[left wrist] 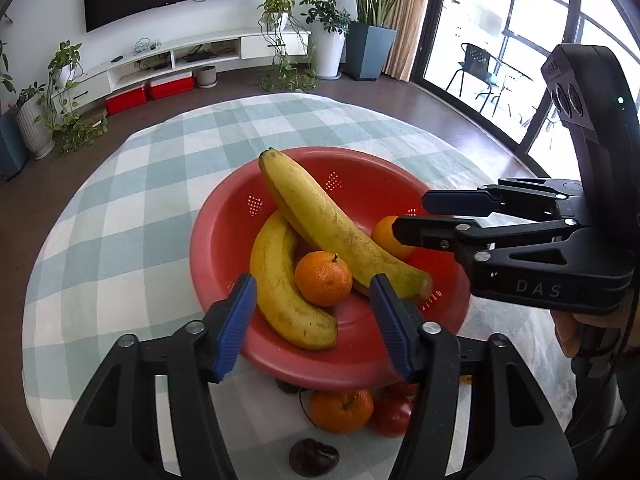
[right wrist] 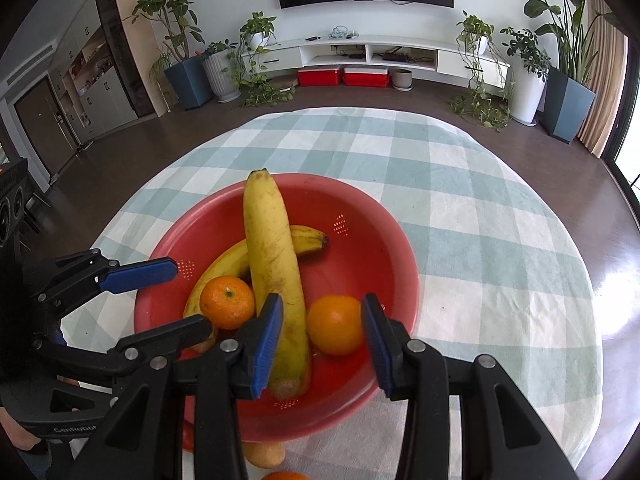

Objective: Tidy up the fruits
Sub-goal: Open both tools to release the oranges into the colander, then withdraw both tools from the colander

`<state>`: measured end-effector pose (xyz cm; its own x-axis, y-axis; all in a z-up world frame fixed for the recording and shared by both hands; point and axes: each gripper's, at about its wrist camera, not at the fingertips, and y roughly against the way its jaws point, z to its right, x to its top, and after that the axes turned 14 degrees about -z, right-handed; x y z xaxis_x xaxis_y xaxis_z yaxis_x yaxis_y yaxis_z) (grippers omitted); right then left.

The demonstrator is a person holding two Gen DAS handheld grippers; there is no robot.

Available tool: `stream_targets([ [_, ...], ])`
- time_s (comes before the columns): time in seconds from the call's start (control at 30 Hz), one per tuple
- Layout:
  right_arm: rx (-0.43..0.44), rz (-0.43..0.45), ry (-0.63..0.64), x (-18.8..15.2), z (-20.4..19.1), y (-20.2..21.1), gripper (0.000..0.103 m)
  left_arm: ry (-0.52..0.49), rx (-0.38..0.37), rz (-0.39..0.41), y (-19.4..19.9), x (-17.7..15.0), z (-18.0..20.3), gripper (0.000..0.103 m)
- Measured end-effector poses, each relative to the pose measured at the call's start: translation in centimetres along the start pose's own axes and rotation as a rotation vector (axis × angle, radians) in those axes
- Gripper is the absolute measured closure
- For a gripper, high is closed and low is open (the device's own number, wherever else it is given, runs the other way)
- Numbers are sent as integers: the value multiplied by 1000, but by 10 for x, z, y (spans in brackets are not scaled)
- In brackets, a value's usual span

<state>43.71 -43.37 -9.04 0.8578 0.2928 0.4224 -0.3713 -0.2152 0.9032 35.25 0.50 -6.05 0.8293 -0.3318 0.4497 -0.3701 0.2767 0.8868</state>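
A red colander bowl on the checked tablecloth holds two bananas, a mandarin and an orange. My left gripper is open and empty above the bowl's near rim, around the mandarin and a banana. My right gripper is open and empty, its jaws on either side of the orange and the long banana's end. On the cloth in front of the bowl lie another mandarin, a red fruit and a dark fruit.
The round table's edge drops to a dark floor all around. A pale fruit and an orange one lie below the bowl's near rim in the right wrist view. Plants, a TV unit and windows stand far behind.
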Motion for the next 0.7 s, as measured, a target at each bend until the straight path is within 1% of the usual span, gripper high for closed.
stream_targets([
  [0.03, -2, 20, 0, -4, 0, 7, 47, 11, 0, 16, 7, -5, -2, 33],
  [0.07, 2, 42, -5, -8, 0, 15, 43, 23, 0, 32, 15, -12, -4, 26],
  [0.1, 12, 65, -13, -13, 1, 23, 36, 36, 1, 46, 22, -19, -7, 20],
  [0.13, 26, 84, -24, -19, 2, 31, 33, 47, 1, 56, 28, -27, -9, 18],
  [0.17, 40, 96, -35, -25, 3, 37, 31, 54, 2, 62, 33, -34, -11, 16],
  [0.23, 68, 118, -59, -38, 4, 49, 26, 63, 10, 66, 42, -52, -14, 14],
  [0.3, 103, 135, -83, -53, 4, 59, 21, 71, 10, 52, 45, -70, -15, 5],
  [0.43, 166, 153, -116, -86, 0, 68, 16, 78, 11, 11, 43, -105, -11, 3],
  [0.6, 231, 150, -165, -133, -8, 66, 10, 26, 18, -18, 39, -139, 11, 1],
  [0.7, 239, 125, -193, -160, -14, 58, 10, -7, 36, -26, 38, -150, 25, 0],
])
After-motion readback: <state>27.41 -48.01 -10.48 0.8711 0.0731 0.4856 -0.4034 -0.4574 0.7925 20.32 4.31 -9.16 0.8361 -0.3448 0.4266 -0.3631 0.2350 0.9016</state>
